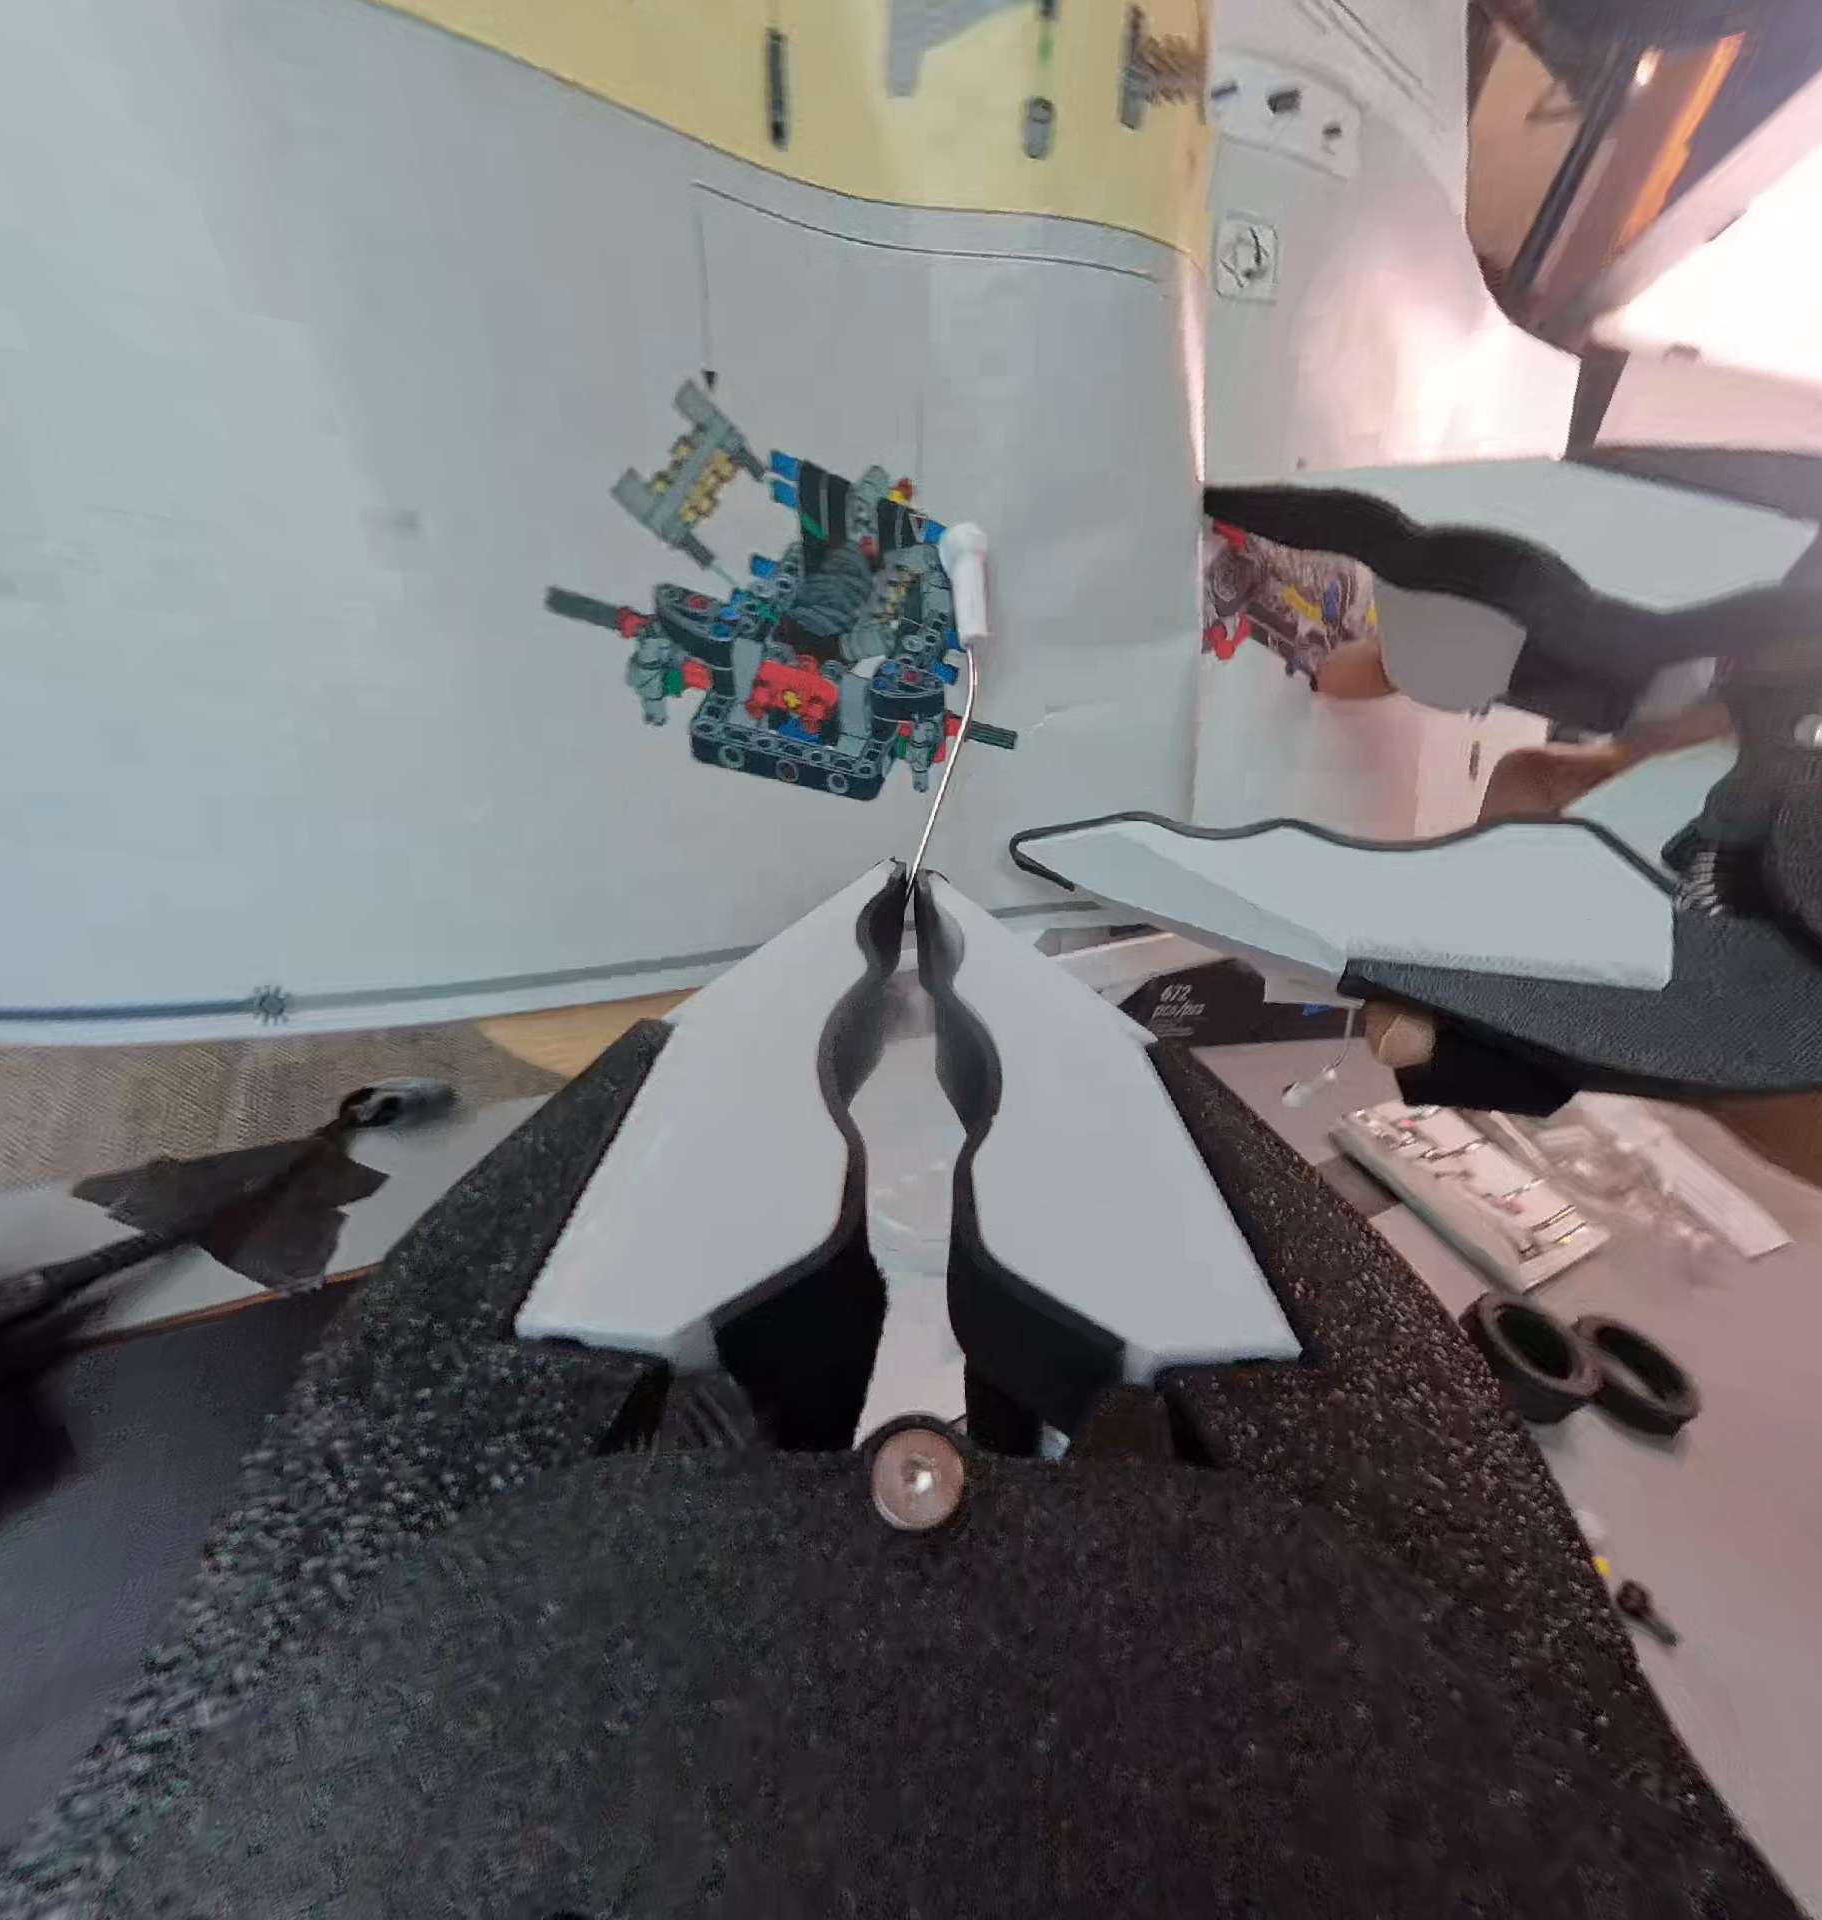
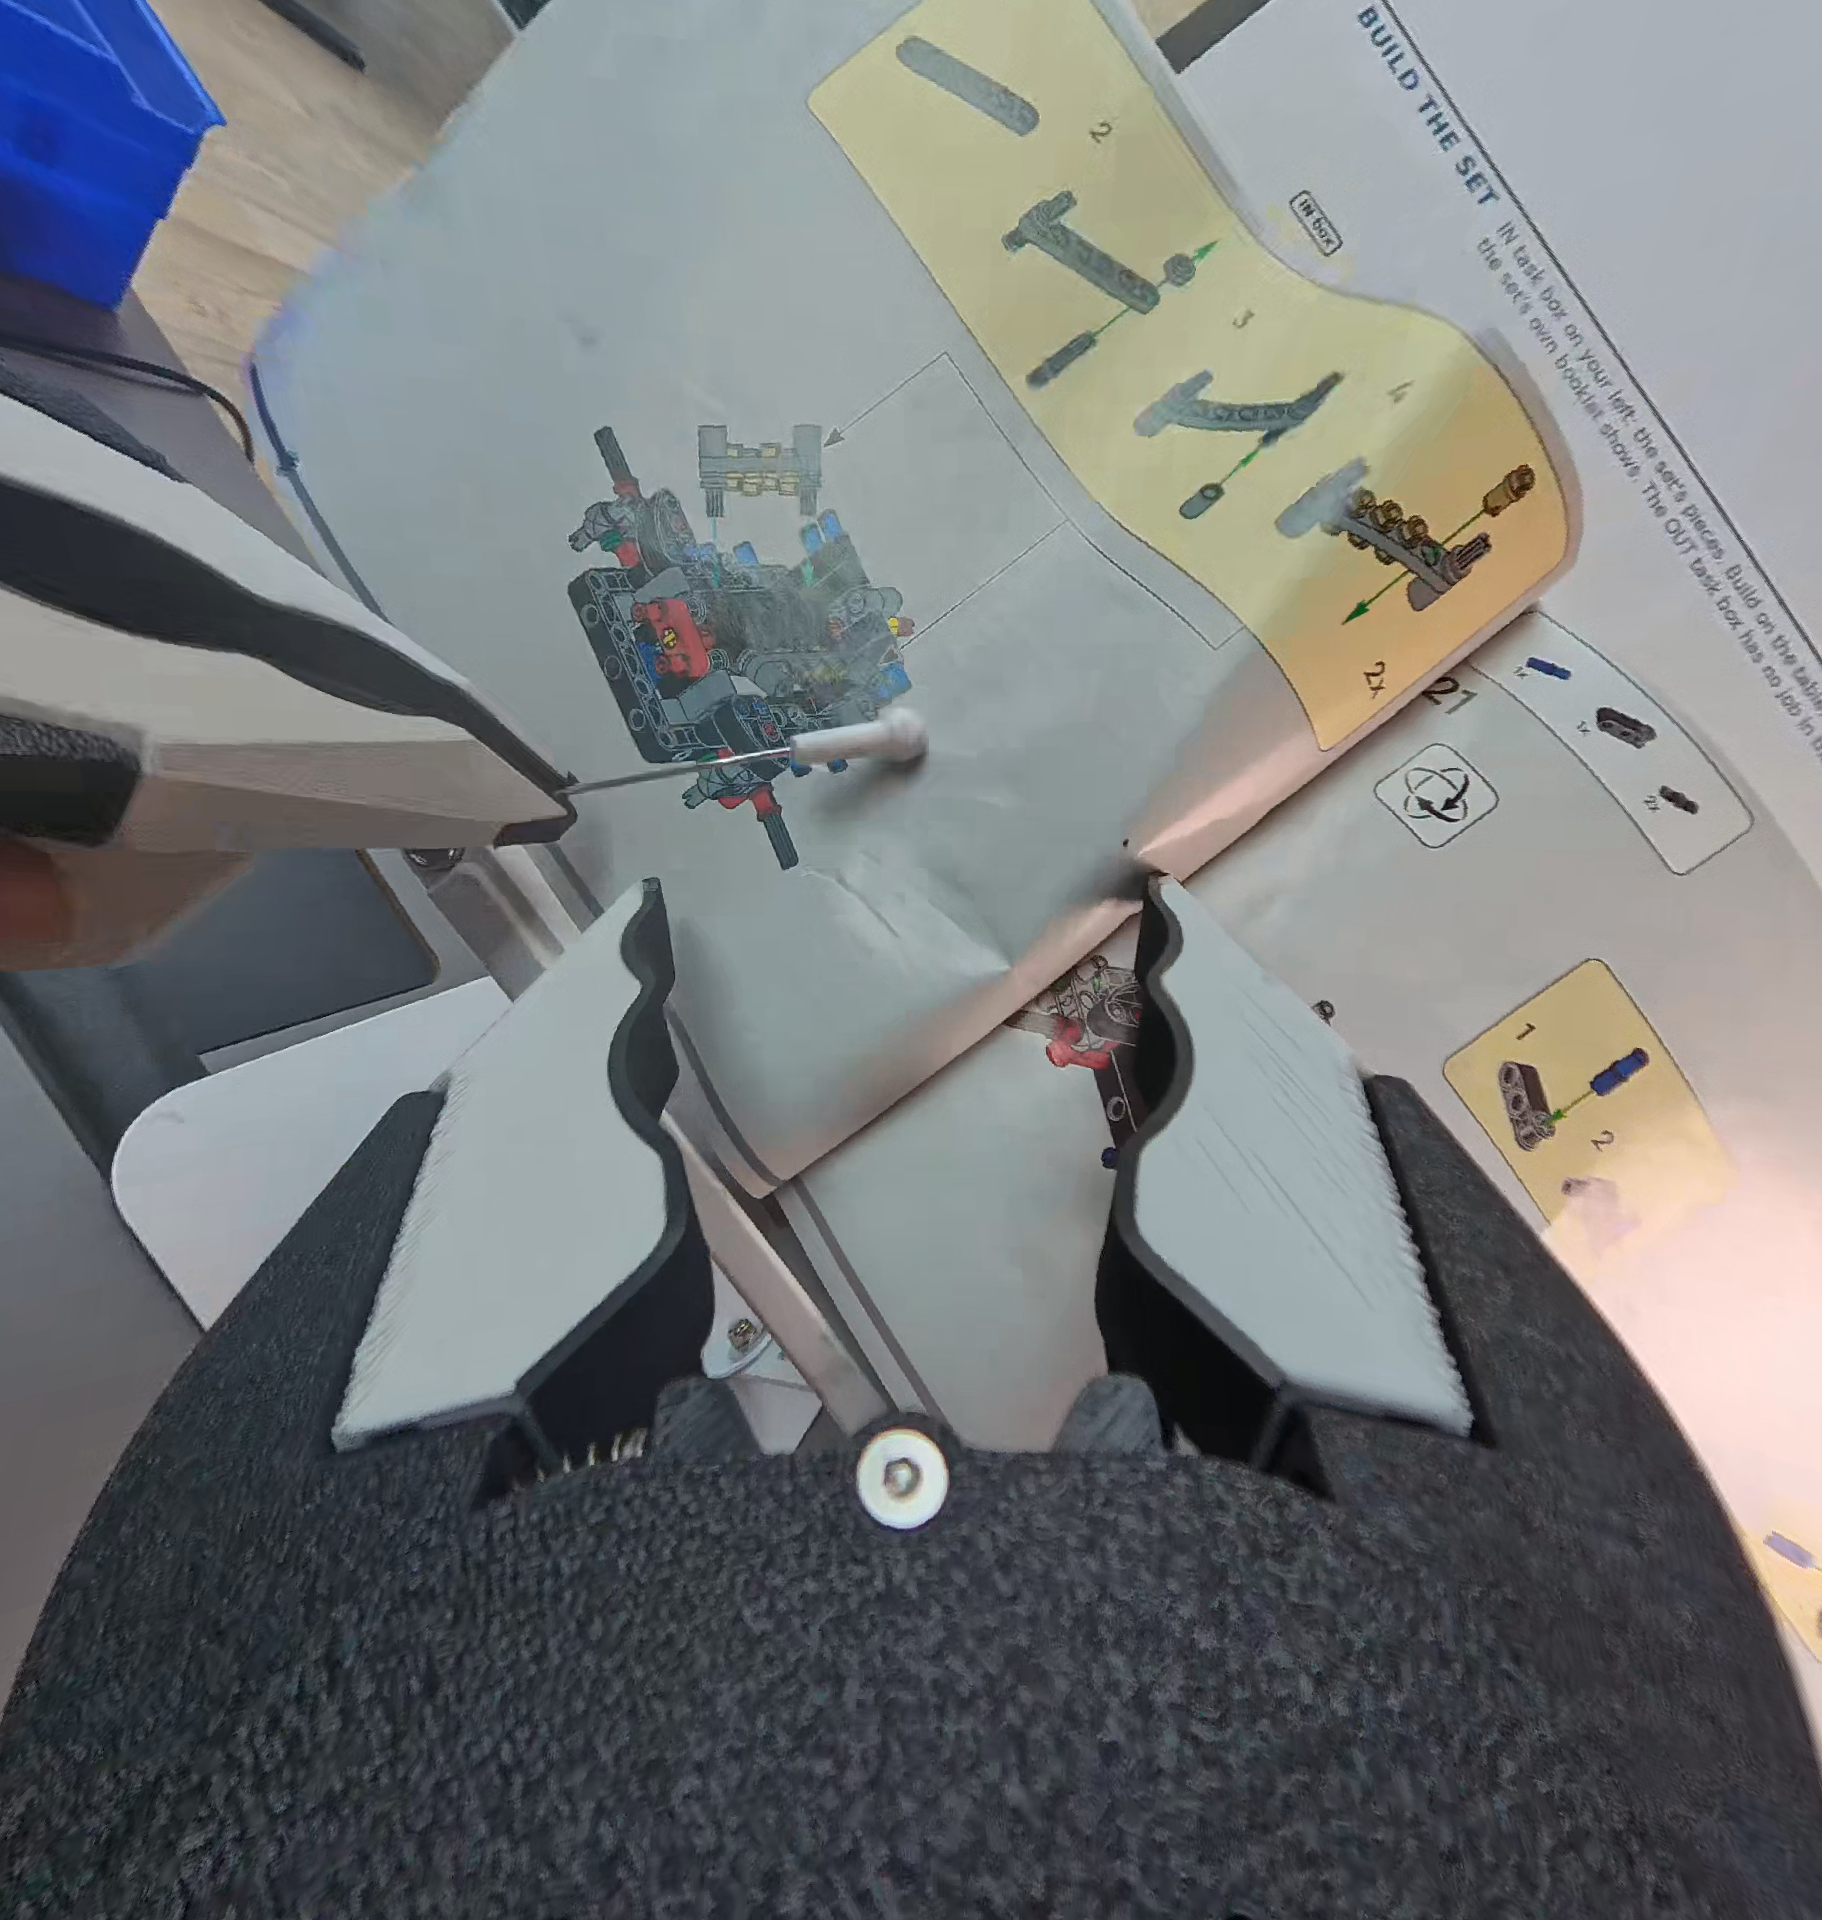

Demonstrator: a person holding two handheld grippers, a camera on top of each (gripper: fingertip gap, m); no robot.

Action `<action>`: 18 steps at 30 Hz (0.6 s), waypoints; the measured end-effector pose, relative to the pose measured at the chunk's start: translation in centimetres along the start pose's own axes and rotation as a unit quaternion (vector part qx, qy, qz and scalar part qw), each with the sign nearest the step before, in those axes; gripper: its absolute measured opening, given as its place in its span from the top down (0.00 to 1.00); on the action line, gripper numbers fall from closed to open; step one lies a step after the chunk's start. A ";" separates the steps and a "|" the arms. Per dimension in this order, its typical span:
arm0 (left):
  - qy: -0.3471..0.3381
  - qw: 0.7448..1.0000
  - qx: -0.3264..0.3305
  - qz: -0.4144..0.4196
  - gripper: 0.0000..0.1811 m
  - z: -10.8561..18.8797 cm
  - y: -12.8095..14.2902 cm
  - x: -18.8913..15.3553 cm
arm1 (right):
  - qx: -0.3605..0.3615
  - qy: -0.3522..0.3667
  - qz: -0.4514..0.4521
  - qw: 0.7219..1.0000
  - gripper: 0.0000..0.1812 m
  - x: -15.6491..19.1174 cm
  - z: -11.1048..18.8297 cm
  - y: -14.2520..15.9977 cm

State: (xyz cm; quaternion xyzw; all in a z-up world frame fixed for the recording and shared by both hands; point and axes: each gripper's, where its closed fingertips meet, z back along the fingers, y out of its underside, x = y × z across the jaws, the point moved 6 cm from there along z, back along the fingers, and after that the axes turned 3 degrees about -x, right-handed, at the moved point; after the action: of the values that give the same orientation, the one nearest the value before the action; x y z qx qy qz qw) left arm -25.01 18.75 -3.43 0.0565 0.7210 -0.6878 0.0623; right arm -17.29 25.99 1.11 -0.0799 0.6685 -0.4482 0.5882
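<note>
Fingers of my left gripper [image 1: 909, 883] are pressed together at the tips, pinching the bare end of a thin bent metal wire with a small white plastic cap at its far end [image 1: 964, 582]; the wire rises from the pinch and its capped end lies against the curled page of an open building-brick instruction booklet [image 1: 367, 520], over the printed picture of a grey, black and red brick assembly [image 1: 793, 644]. My right gripper [image 2: 902, 904] stands wide open with nothing between its fingers, and the lifted lower corner of that page sits in the gap, just ahead of the tips; whether either pad touches the paper I cannot tell. Handling judgement — the wire looks very light, springy and slick, so it should be held at the tips near its end, as it is now, with steady pressure; the cap is the easier place to take hold. The page is limp paper that will curl and crease, best taken at its free edge. The left wrist view alone shows the table to the right: two black rubber tyres [image 1: 1577, 1366] and clear bags of small parts [image 1: 1478, 1195]. The right wrist view alone shows the yellow parts panel [image 2: 1250, 364] on the page, the facing page beneath, and a blue plastic bin [image 2: 55, 125] at far left.
</note>
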 end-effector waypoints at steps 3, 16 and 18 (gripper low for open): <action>0.006 0.992 0.015 -0.124 1.00 -0.1 0.1 -0.6 | -0.011 -0.035 -0.015 0.999 0.49 -0.2 0.2 0.0; 0.041 0.931 0.104 -0.346 1.00 0.3 0.0 -2.4 | -0.018 -0.088 -0.048 0.995 0.46 -0.2 1.5 0.1; 0.026 0.945 0.131 -0.298 0.98 0.3 -0.2 -2.2 | -0.038 -0.080 -0.067 0.994 0.49 -0.8 3.1 -0.4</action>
State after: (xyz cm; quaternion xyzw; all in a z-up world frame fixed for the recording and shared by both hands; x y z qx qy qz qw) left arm -22.89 18.45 -2.91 -0.1352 0.6098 -0.7618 -0.1720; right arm -14.57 24.68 2.24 -0.1827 0.6293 -0.4530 0.6044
